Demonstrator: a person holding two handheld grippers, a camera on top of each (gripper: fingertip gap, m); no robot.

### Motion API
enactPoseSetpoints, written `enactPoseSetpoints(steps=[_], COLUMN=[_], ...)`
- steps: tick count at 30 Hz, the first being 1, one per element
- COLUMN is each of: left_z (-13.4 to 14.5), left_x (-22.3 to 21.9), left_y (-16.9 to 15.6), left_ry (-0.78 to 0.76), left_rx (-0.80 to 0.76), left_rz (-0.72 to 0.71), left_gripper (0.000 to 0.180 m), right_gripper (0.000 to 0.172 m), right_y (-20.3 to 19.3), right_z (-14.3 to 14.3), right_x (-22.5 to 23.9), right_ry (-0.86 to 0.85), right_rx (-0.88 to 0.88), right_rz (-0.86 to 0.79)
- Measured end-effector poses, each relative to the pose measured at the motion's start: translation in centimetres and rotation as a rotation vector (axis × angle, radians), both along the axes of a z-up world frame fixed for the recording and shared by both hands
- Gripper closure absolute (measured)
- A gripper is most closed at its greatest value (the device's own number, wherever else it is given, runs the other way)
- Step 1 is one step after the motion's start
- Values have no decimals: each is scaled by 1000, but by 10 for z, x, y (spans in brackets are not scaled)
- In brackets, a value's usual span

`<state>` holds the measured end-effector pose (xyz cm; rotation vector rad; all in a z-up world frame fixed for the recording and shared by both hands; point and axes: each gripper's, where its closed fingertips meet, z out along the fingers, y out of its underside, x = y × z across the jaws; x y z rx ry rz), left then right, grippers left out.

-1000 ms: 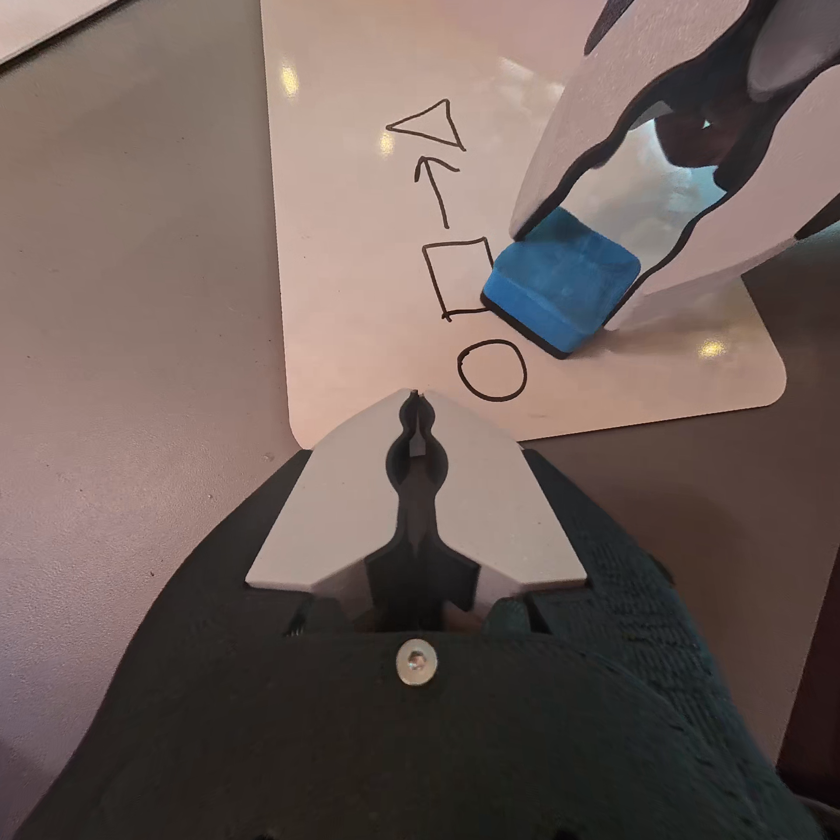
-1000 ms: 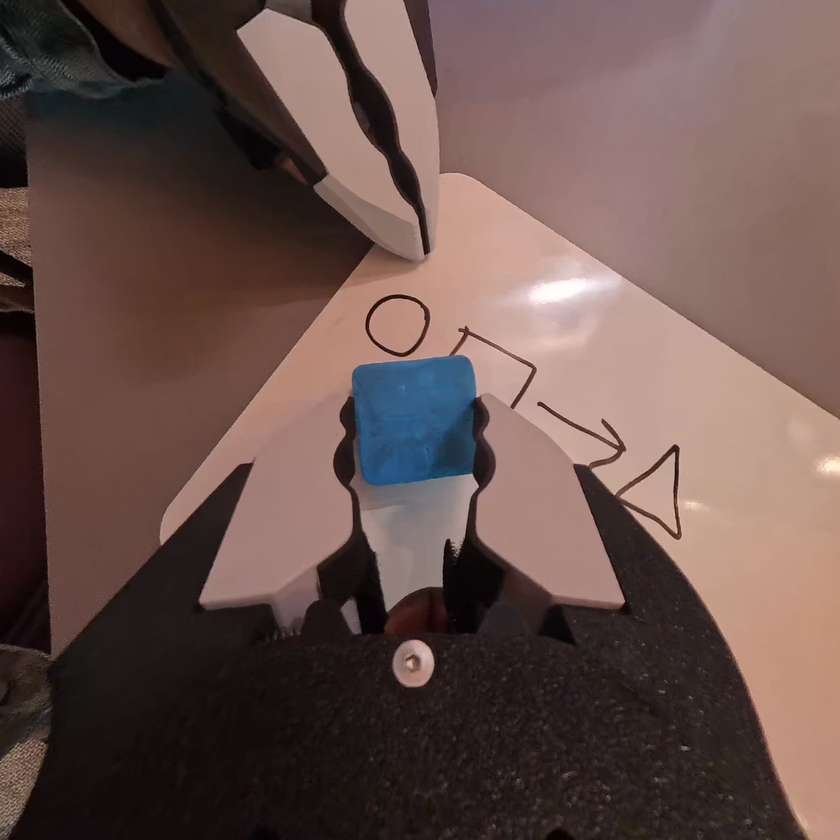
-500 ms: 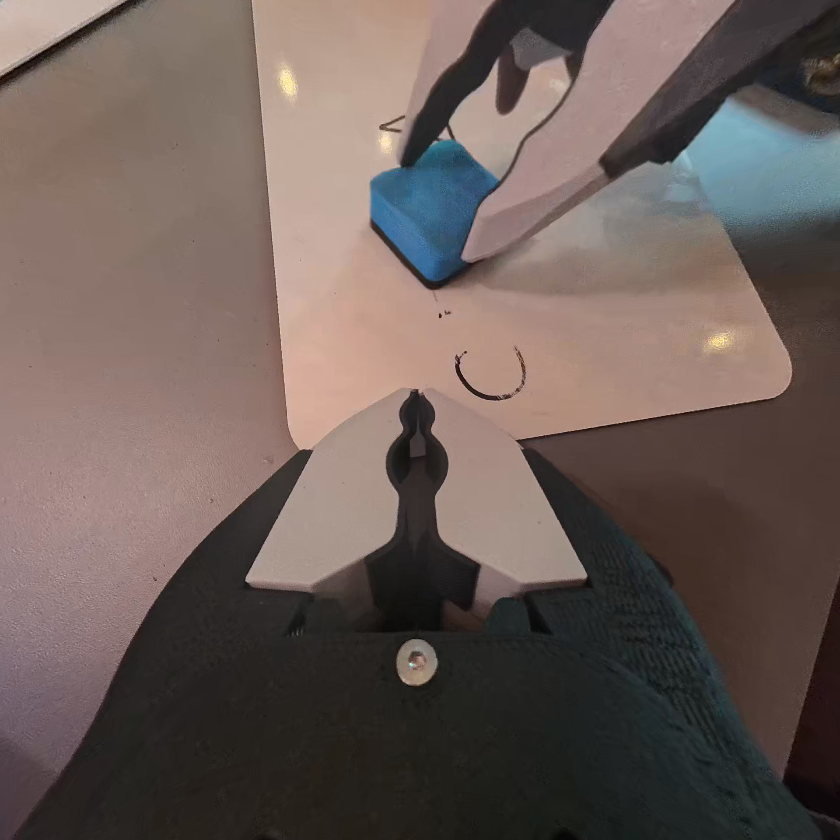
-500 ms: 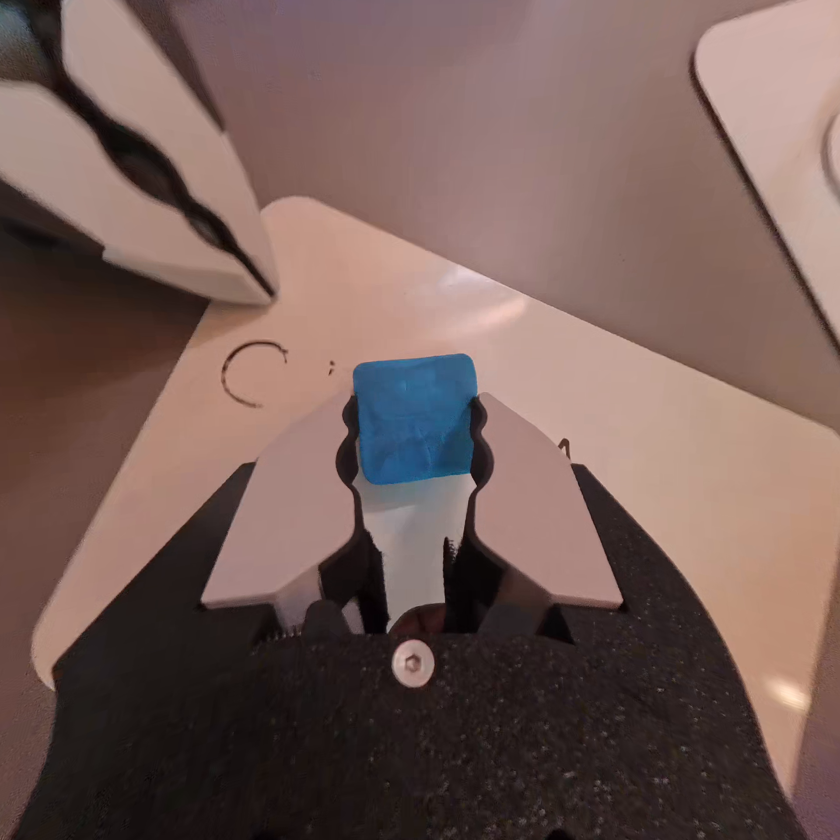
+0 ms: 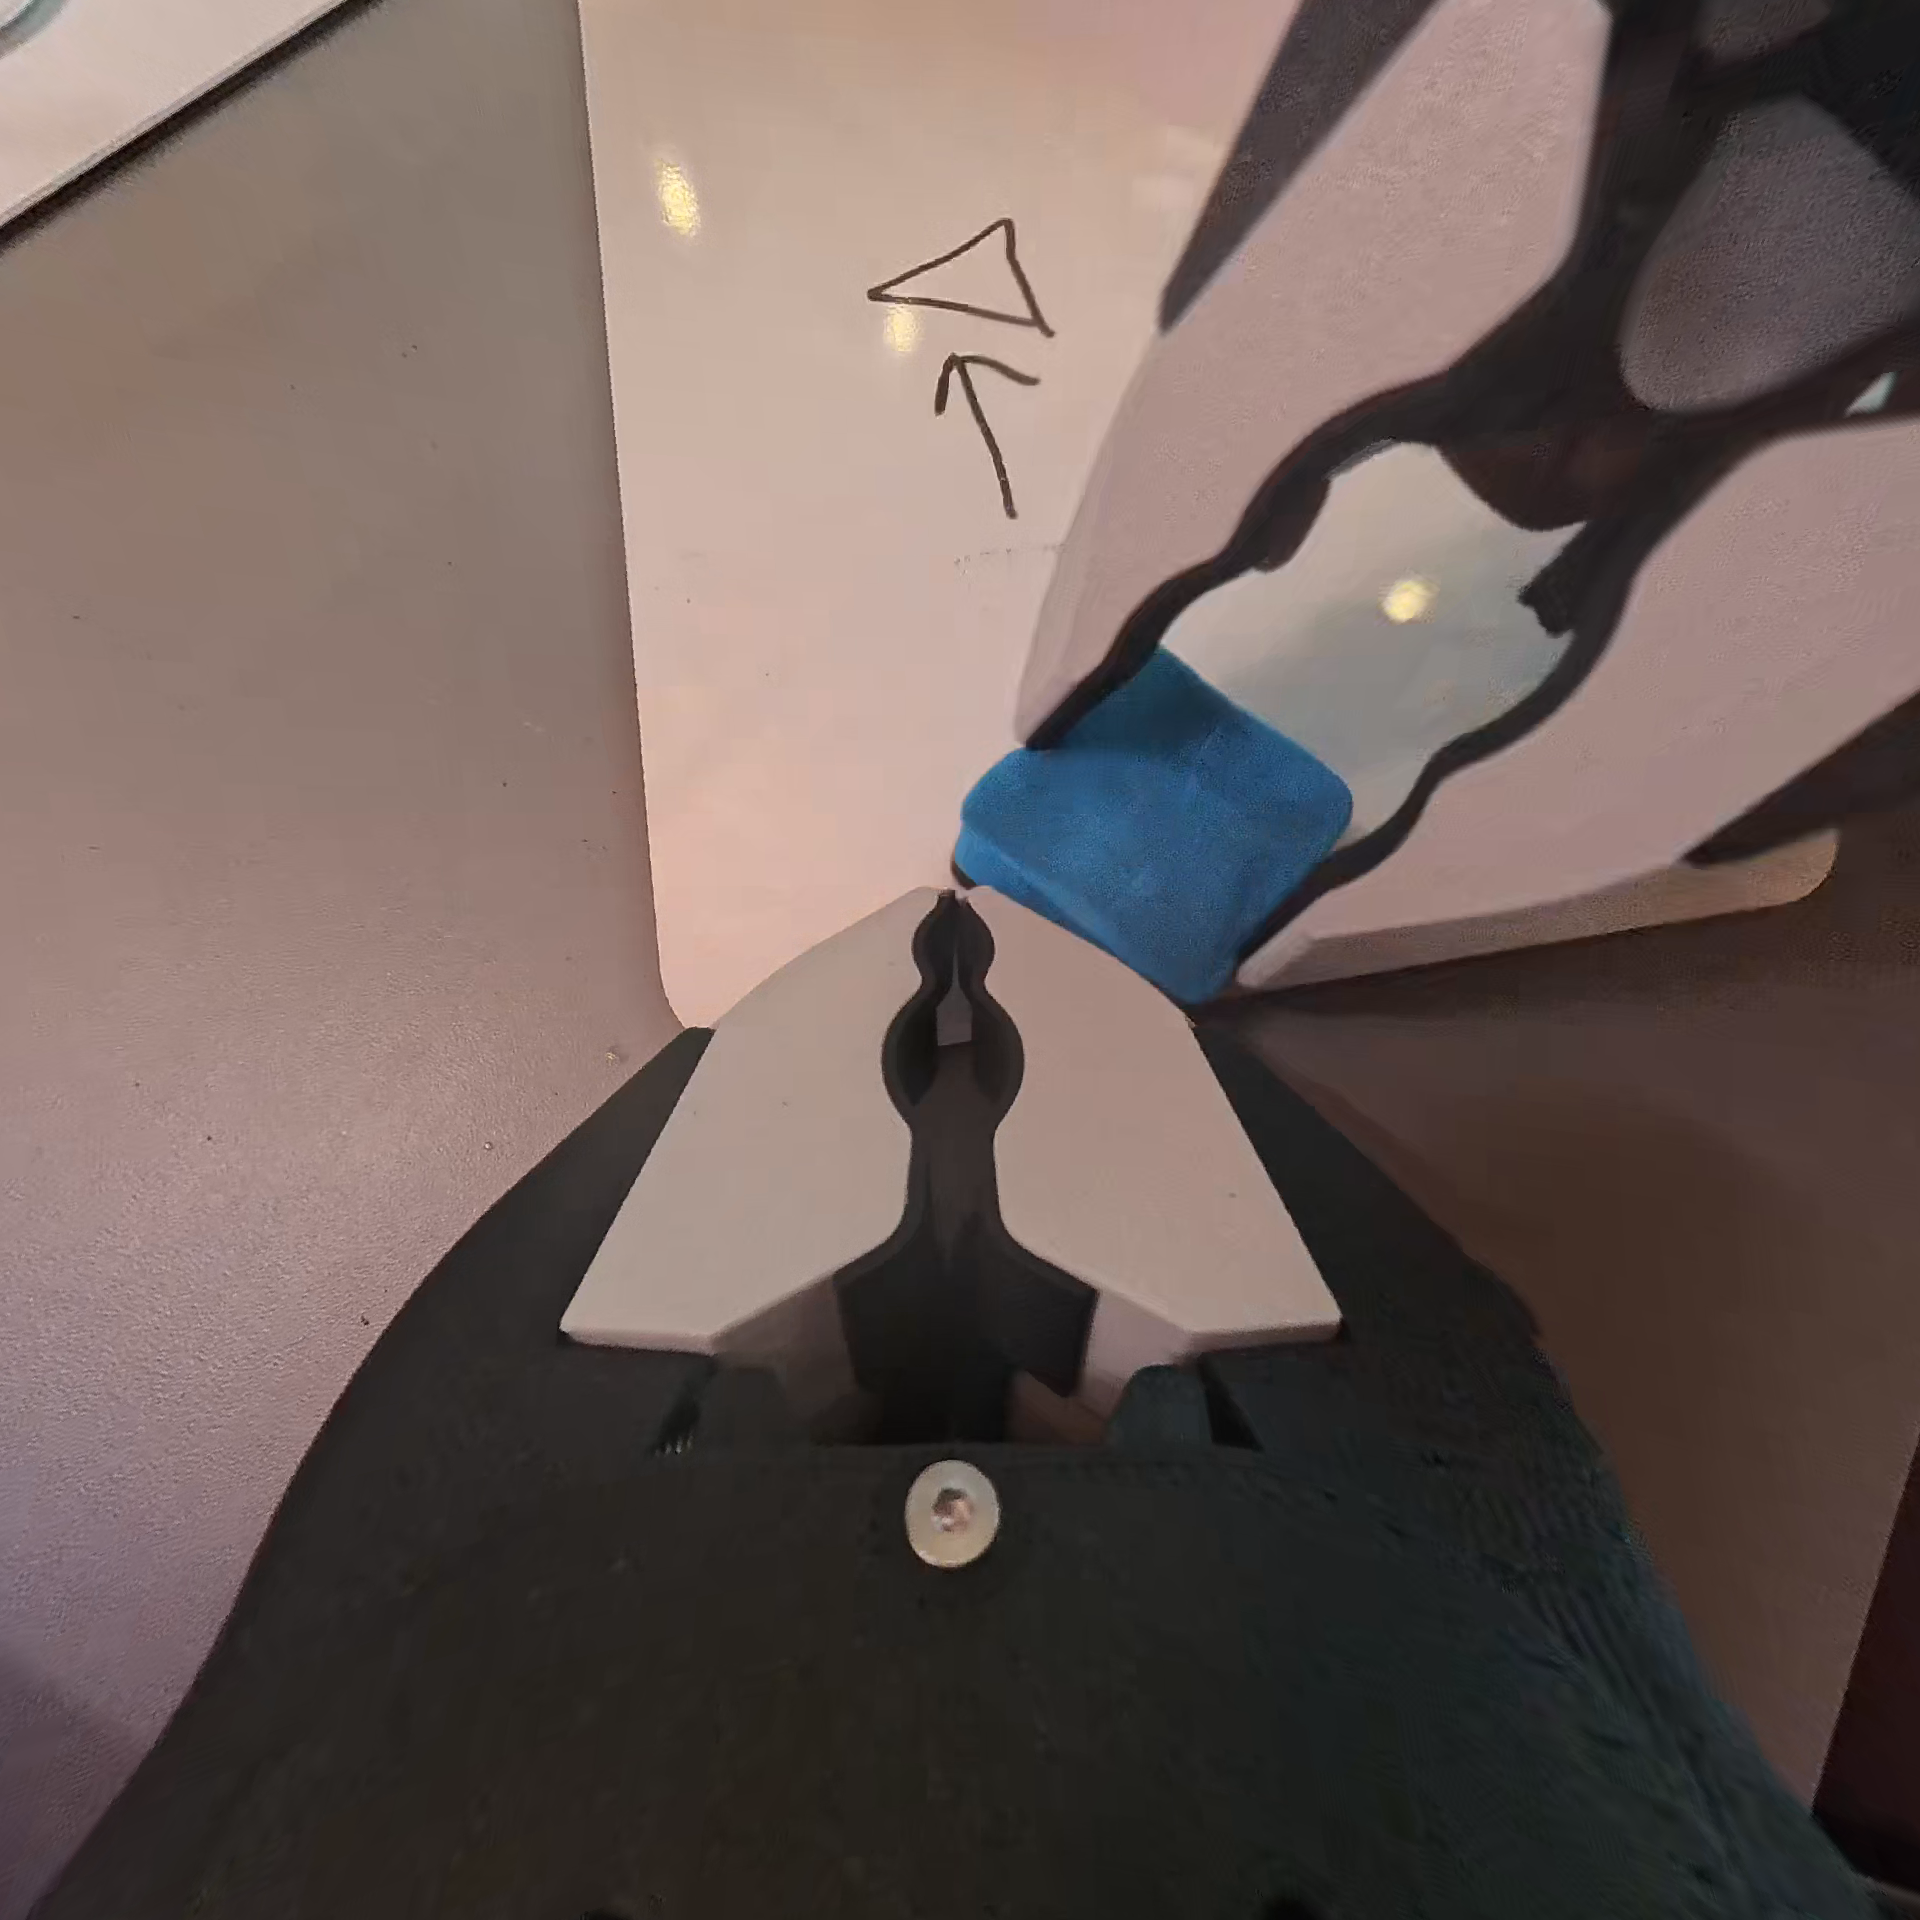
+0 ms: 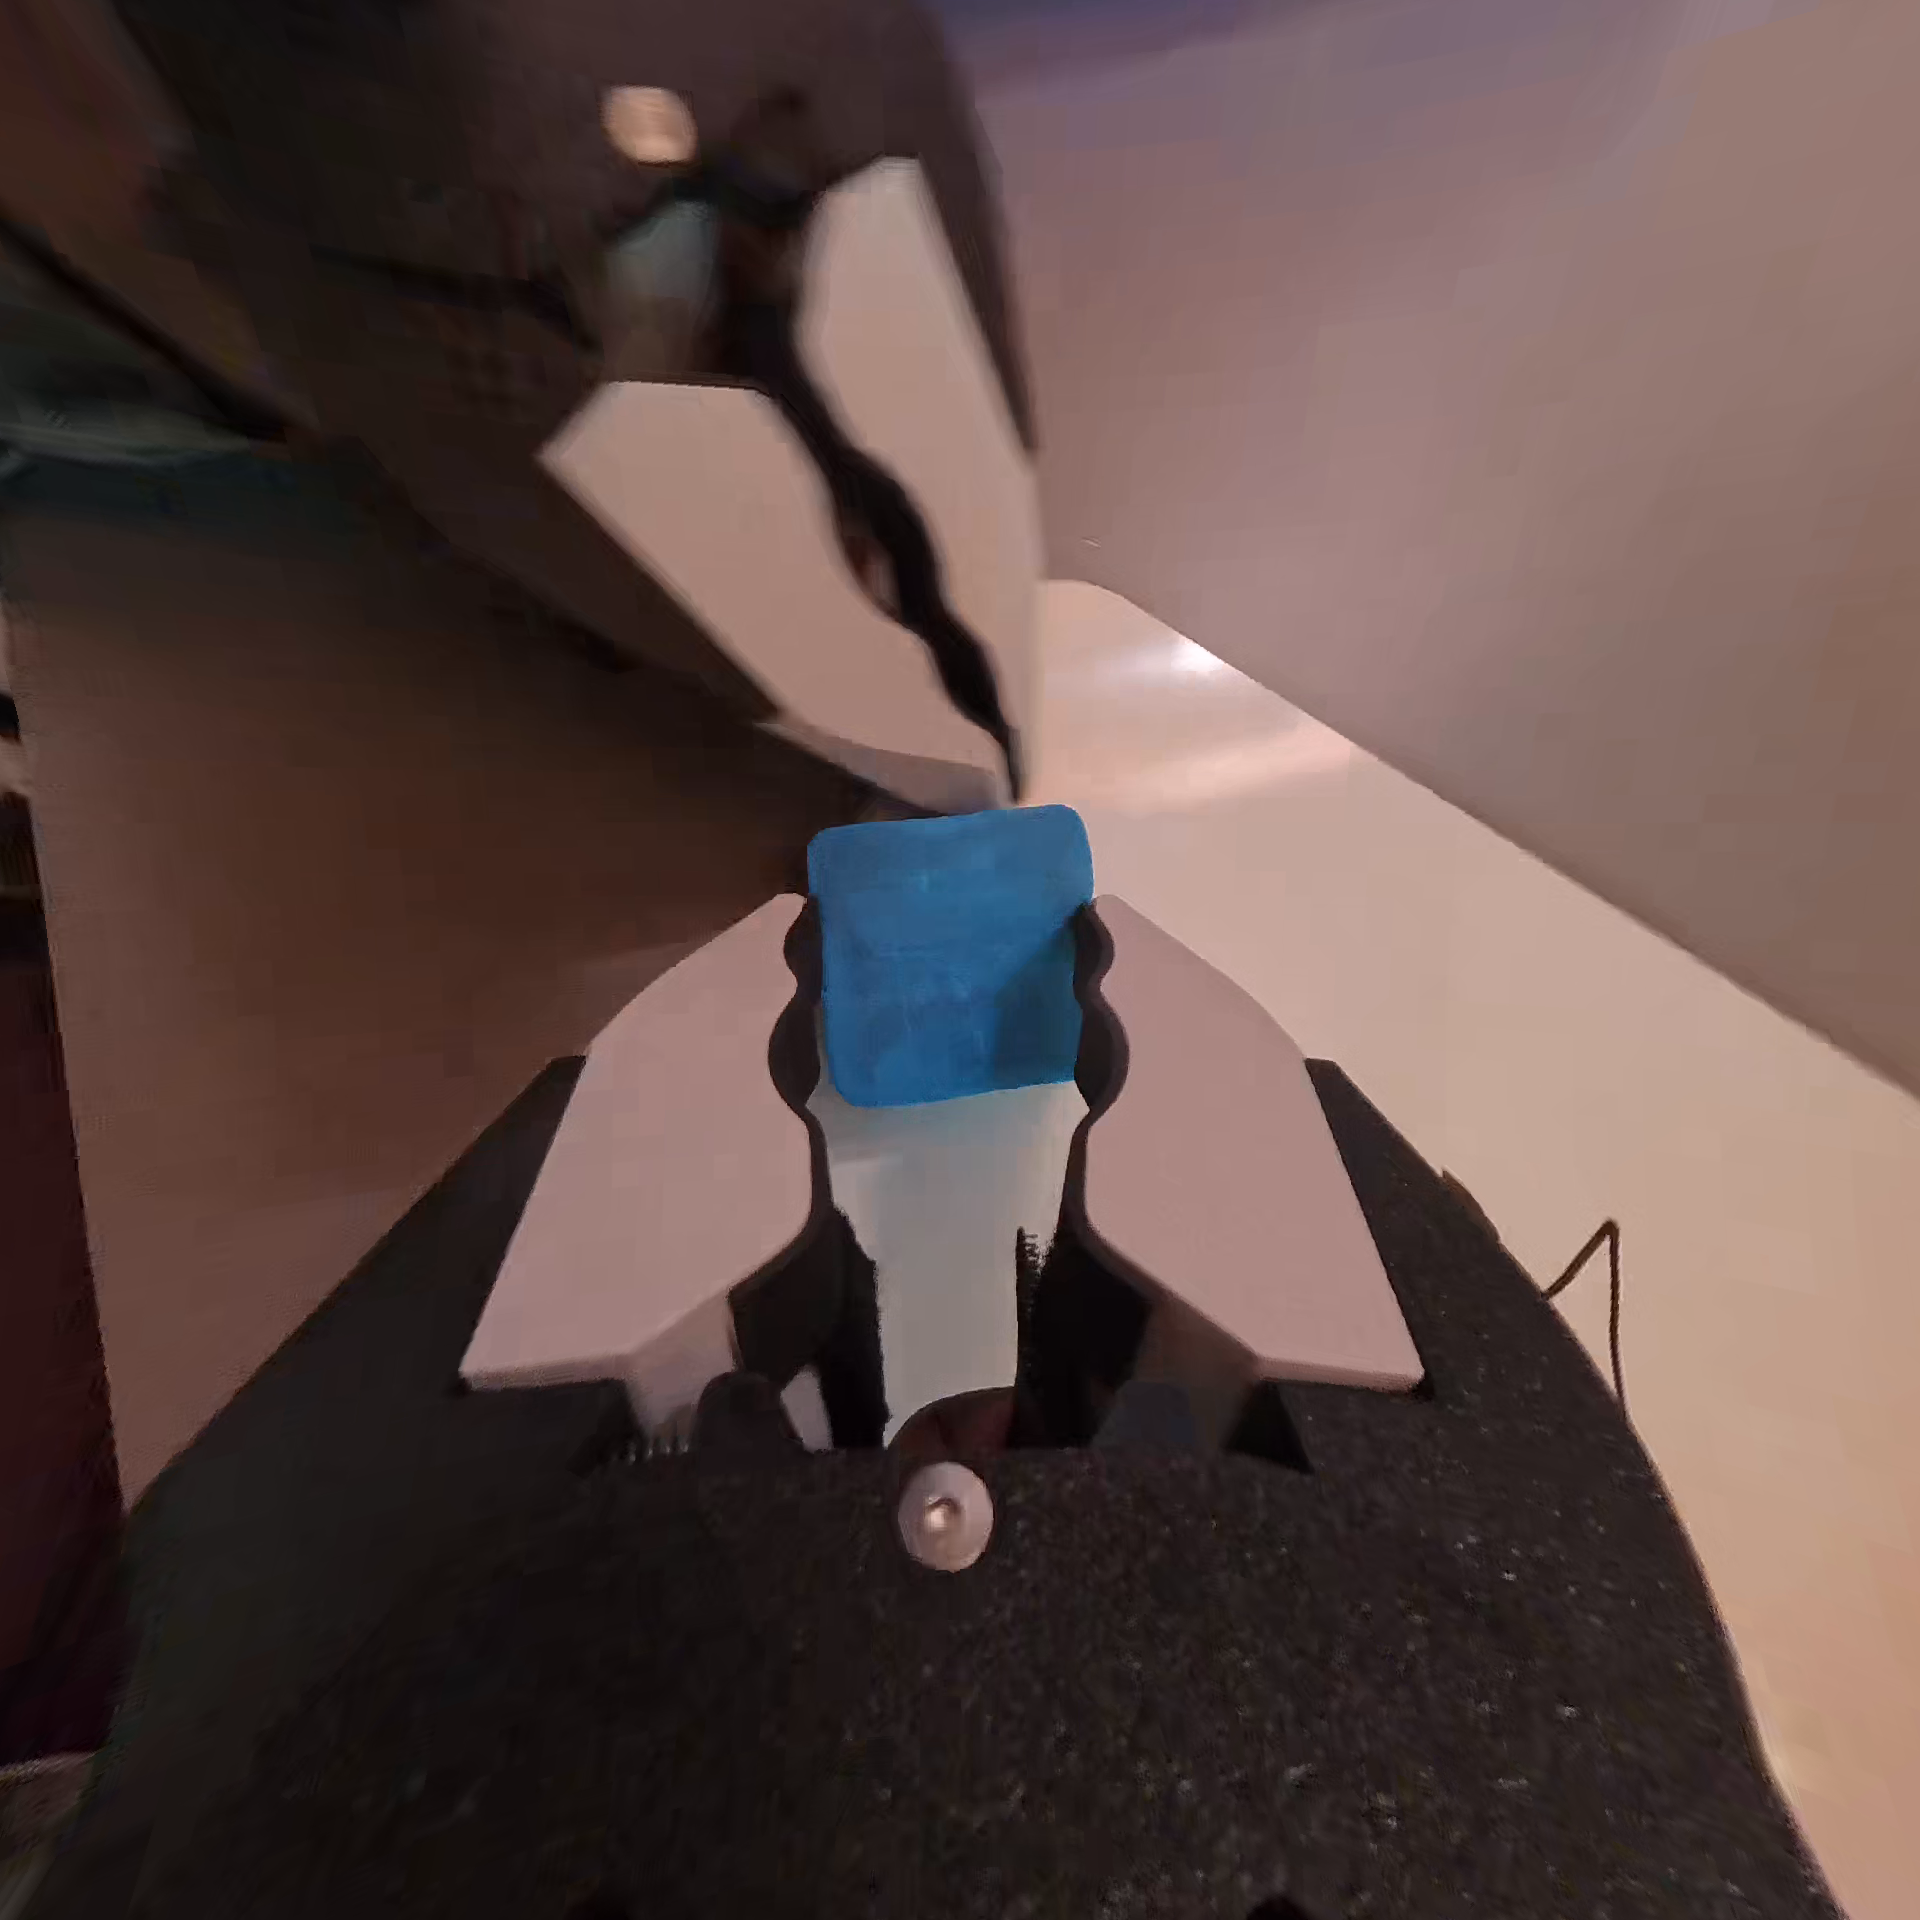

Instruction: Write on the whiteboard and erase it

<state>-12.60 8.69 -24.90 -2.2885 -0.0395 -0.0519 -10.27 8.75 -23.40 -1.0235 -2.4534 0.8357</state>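
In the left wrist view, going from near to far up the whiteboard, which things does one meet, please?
Left claw at the whiteboard near edge → blue eraser held in the right claw → drawn arrow → drawn triangle.

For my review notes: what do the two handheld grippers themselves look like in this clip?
Both match: the left gripper and right gripper each have two pale grey, wedge-shaped fingers with wavy black inner pads, set in a black textured body with one silver screw. No cables or sleeves are visible.

Matte grey-brown tabletop (image 5: 291, 644) with tiny specks, corner of a second white panel (image 5: 125, 94) at the far left edge, warm overhead lamps mirrored as small bright spots
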Motion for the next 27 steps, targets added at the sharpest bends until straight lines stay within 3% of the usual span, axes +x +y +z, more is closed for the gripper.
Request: enactPoseSetpoints(steps=[2, 5, 7, 10, 12, 14, 17, 19, 21, 24, 25, 27], left_z=[0, 0, 0, 0, 0, 0, 0, 0, 0, 0, 0, 0], left_x=[0, 0, 0, 0, 0, 0, 1, 2, 2, 3, 3, 3], left_y=[0, 0, 0, 0, 0, 0, 0, 0, 0, 0, 0, 0], left_ry=[-4, 3, 5, -6, 2, 32, 65, 64, 64, 75, 74, 69], left_rx=[0, 0, 0, 0, 1, 1, 1, 1, 1, 1, 1, 1], left_rz=[0, 1, 1, 1, 0, 0, -5, -13, -13, -22, -23, -23], left_gripper=[180, 179, 180, 180, 180, 180, 180, 180, 180, 180, 180, 180], right_gripper=[124, 124, 124, 124, 124, 123, 124, 124, 124, 124, 124, 123], right_y=[3, 48, 43, 3, 7, 46, 137, 164, 138, 49, 35, 50], right_z=[0, 0, 0, -1, -1, -1, -2, -2, -2, -1, -1, -1], right_x=[-1, -30, -28, -3, -1, -17, -43, -47, -41, -8, 2, 0], right_ry=[-23, 1, 9, 3, -18, -7, 25, 38, 55, 23, 14, -12], right_rx=[3, 6, 15, 12, -32, -36, -29, -65, -43, -76, -56, -79], right_rz=[14, -163, -171, -31, -3, -84, -355, -457, -407, -139, -72, -67])
